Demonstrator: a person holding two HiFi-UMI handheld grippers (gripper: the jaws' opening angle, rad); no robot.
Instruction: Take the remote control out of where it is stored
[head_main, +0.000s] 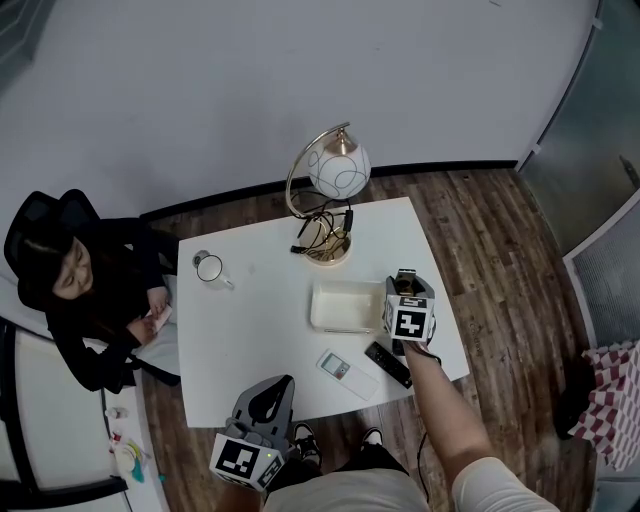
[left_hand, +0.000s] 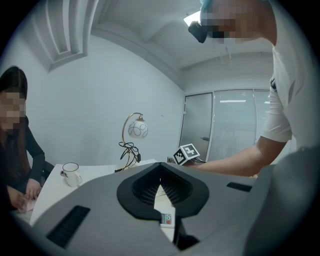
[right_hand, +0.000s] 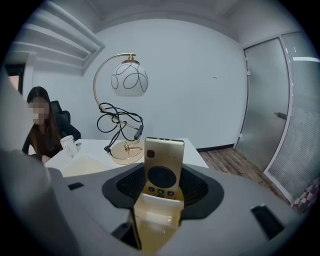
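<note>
A gold remote control (right_hand: 163, 165) with a round black pad stands upright between the jaws of my right gripper (right_hand: 162, 176), and the ribbed pads press on its sides. A cream part under its lower end hides the base. In the head view my right gripper (head_main: 408, 290) hangs over the right end of a shallow white tray (head_main: 335, 310) on the white table (head_main: 250, 330). My left gripper (head_main: 268, 395) waits at the table's near edge, its jaws (left_hand: 160, 176) shut with nothing between them.
A white remote (head_main: 347, 372) and a black remote (head_main: 388, 364) lie in front of the tray. A globe lamp (head_main: 338, 170) with tangled cable stands at the back, a white mug (head_main: 210, 268) at the left. A person (head_main: 80, 300) sits at the table's left side.
</note>
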